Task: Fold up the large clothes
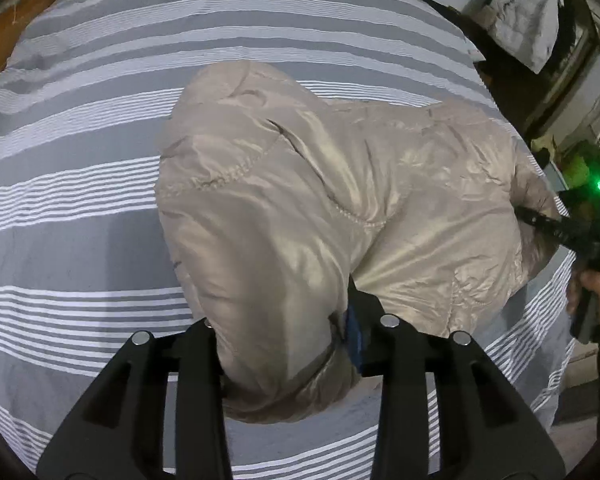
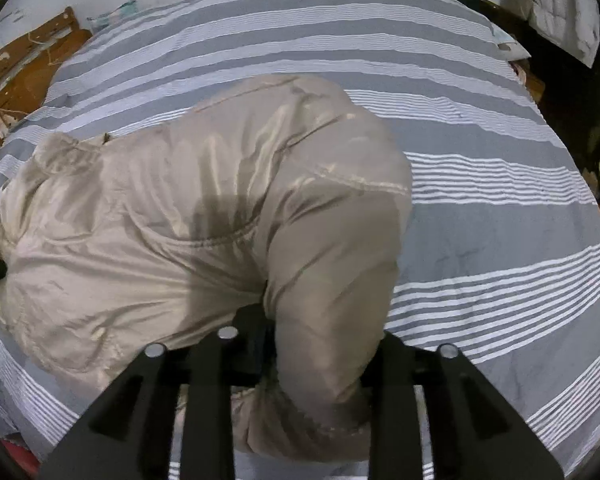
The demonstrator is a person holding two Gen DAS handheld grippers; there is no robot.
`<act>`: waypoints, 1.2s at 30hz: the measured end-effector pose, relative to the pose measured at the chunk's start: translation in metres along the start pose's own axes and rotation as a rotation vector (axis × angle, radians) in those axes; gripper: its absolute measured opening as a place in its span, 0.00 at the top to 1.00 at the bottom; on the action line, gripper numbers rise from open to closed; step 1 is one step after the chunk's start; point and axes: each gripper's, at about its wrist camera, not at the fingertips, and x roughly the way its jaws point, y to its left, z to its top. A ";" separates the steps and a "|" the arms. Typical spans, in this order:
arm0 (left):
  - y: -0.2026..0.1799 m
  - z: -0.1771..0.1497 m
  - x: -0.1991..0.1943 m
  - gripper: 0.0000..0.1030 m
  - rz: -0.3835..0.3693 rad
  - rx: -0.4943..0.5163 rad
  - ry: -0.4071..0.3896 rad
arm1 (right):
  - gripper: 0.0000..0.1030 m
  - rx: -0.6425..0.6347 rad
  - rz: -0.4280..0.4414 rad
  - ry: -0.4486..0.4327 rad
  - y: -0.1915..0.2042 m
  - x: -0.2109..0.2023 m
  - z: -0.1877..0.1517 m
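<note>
Jacket (image 1: 320, 208), beige and padded, lies mid-bed on the striped bed cover (image 1: 80, 208), toward its near edge. Left gripper (image 1: 284, 344): fingers pinch one bunched sleeve or hem end, apparently to lift it for a fold.

Right view: right gripper (image 2: 320, 344) likewise pinches the opposite end of the jacket (image 2: 180, 208), judged a paired hold.

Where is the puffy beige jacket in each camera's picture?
Left wrist view: the beige jacket fills the middle and right, one end caught in the left gripper.
Right wrist view: the jacket fills the middle and left, one end caught in the right gripper.
Shared landmark: the striped bedspread underneath.
</note>
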 end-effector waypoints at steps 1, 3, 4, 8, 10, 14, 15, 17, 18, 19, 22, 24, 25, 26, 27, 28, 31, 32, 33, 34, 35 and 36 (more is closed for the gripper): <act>-0.001 0.000 0.000 0.65 0.014 0.011 -0.002 | 0.72 -0.006 -0.009 0.000 0.004 0.001 0.003; -0.008 -0.004 0.000 0.65 0.047 0.038 -0.007 | 0.72 -0.024 -0.036 0.004 0.010 0.001 0.003; -0.006 -0.004 -0.002 0.65 0.052 0.042 -0.007 | 0.72 -0.024 -0.038 0.007 0.010 0.002 0.004; 0.002 -0.009 -0.004 0.64 0.046 0.040 -0.006 | 0.71 0.002 -0.038 0.024 0.019 0.005 -0.002; 0.004 -0.008 -0.005 0.63 0.056 0.041 -0.007 | 0.70 -0.023 -0.065 0.031 0.026 0.006 -0.003; 0.005 -0.007 -0.007 0.59 0.062 0.024 -0.008 | 0.62 0.007 -0.072 0.048 0.023 0.004 -0.007; 0.004 -0.008 -0.008 0.56 0.066 0.020 -0.005 | 0.52 0.028 -0.076 0.049 0.019 0.004 -0.007; 0.006 -0.010 -0.010 0.41 0.080 0.015 0.003 | 0.28 0.094 -0.103 0.041 0.009 -0.002 -0.011; 0.008 -0.012 -0.013 0.36 0.089 0.011 0.000 | 0.24 0.108 -0.108 0.031 0.006 -0.005 -0.014; 0.007 -0.015 -0.016 0.25 0.103 0.013 -0.009 | 0.24 0.122 -0.100 0.015 0.003 -0.010 -0.018; 0.008 -0.022 -0.029 0.12 0.140 0.035 -0.045 | 0.16 0.143 -0.132 -0.020 0.000 -0.022 -0.027; 0.010 -0.026 -0.041 0.07 0.158 0.042 -0.067 | 0.15 0.160 -0.150 -0.061 0.004 -0.037 -0.033; 0.011 -0.029 -0.048 0.04 0.176 0.043 -0.086 | 0.13 0.162 -0.159 -0.072 0.006 -0.042 -0.035; 0.012 -0.031 -0.054 0.03 0.186 0.042 -0.105 | 0.10 0.158 -0.171 -0.096 0.012 -0.050 -0.037; 0.014 -0.033 -0.064 0.03 0.186 0.039 -0.132 | 0.07 0.152 -0.172 -0.119 0.018 -0.058 -0.039; 0.017 -0.034 -0.070 0.03 0.182 0.035 -0.145 | 0.05 0.140 -0.170 -0.150 0.028 -0.069 -0.043; 0.021 -0.038 -0.091 0.03 0.189 0.020 -0.178 | 0.02 0.107 -0.160 -0.198 0.051 -0.091 -0.049; 0.023 -0.040 -0.101 0.03 0.199 0.014 -0.194 | 0.02 0.094 -0.140 -0.212 0.064 -0.102 -0.053; 0.025 -0.043 -0.106 0.03 0.210 0.007 -0.201 | 0.02 0.094 -0.128 -0.219 0.073 -0.109 -0.056; 0.026 -0.044 -0.111 0.03 0.222 0.002 -0.205 | 0.02 0.097 -0.109 -0.217 0.083 -0.115 -0.060; 0.027 -0.046 -0.116 0.03 0.233 -0.002 -0.207 | 0.02 0.098 -0.094 -0.209 0.090 -0.118 -0.061; 0.027 -0.048 -0.122 0.03 0.245 -0.005 -0.210 | 0.02 0.101 -0.078 -0.196 0.101 -0.122 -0.064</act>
